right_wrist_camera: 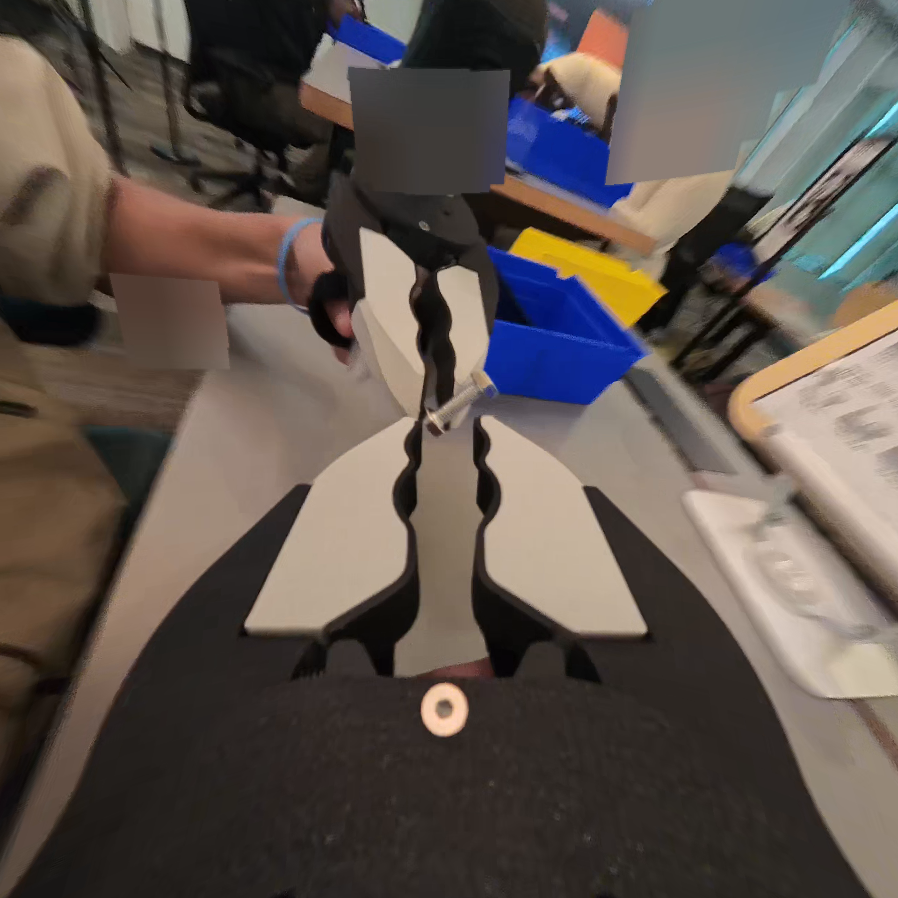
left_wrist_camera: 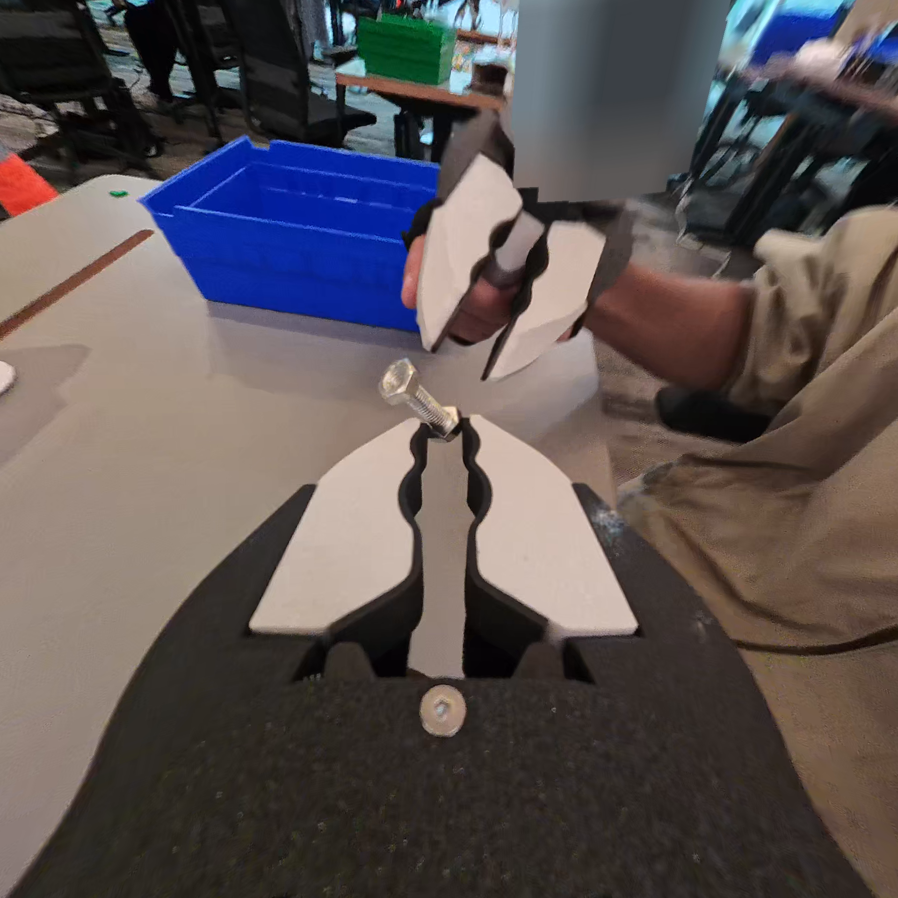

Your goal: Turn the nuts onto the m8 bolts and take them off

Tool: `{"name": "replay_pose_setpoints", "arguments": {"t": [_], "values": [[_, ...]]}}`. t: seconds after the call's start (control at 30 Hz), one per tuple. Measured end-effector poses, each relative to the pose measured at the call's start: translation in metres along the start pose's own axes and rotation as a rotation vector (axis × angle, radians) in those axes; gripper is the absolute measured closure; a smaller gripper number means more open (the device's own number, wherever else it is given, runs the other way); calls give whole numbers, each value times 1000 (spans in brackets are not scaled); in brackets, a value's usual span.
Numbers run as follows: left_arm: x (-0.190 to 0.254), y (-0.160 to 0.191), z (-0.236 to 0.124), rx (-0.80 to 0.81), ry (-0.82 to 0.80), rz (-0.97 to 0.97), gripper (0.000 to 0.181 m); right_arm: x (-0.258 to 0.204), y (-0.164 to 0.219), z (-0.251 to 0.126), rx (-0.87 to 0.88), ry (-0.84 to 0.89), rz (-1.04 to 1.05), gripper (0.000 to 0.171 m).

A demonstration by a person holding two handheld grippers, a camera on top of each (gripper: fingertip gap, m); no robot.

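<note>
Left gripper [left_wrist_camera: 444, 427]: jaws nearly closed, tips pinching the nut [left_wrist_camera: 449, 426] on the bolt [left_wrist_camera: 413, 396].
Right gripper [right_wrist_camera: 447, 427]: jaws parted, holding nothing, just beside the bolt.
Blue bin [left_wrist_camera: 301, 233]: on the table [left_wrist_camera: 146, 437].

Black office chairs [left_wrist_camera: 291, 87] stand behind grey table [left_wrist_camera: 146, 437].

A pale grey table [left_wrist_camera: 146, 437] carries a blue bin [left_wrist_camera: 301, 243] at its far side. A small green bit [left_wrist_camera: 118, 193] lies far left, and a white tray [right_wrist_camera: 777, 583], perhaps plastic, rests by the right edge.
</note>
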State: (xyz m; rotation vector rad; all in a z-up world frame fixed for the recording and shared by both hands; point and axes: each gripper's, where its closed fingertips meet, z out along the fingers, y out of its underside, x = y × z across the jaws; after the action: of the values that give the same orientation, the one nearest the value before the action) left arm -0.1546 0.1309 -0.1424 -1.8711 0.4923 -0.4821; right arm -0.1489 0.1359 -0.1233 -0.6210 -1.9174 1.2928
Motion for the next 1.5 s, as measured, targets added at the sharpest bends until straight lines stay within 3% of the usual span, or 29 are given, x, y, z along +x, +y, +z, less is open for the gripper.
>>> {"name": "replay_pose_setpoints", "arguments": {"t": [0.07, 0.17, 0.33, 0.47, 0.77, 0.9, 1.03, 1.23, 1.5], "values": [[-1, 6, 3, -57, -46, 70, 168, 5, 5, 3, -21, -42, 176, 141], [2, 12, 7, -102, -81, 144, 168, 8, 7, 6, 37, -98, 379, 140], [13, 17, 12, -133, -66, 203, 168, -3, 2, 12, 122, -199, 526, 143], [14, 16, 13, -145, -70, 226, 168, -8, 0, 13, 126, -223, 522, 155], [11, 2, 12, -44, -84, 144, 166, 2, -10, 6, 243, -194, 528, 156], [11, 3, 11, 10, -59, 55, 140, 4, -15, 2, 293, -171, 511, 156], [13, 5, 12, 59, -10, -24, 135, 5, -21, 0, 346, -172, 503, 156], [24, -3, 9, 205, 200, -190, 138, -1, -23, 9, 331, -199, 471, 156], [25, -4, 5, 250, 256, -200, 146, -3, -26, 17, 309, -226, 464, 156]]}}
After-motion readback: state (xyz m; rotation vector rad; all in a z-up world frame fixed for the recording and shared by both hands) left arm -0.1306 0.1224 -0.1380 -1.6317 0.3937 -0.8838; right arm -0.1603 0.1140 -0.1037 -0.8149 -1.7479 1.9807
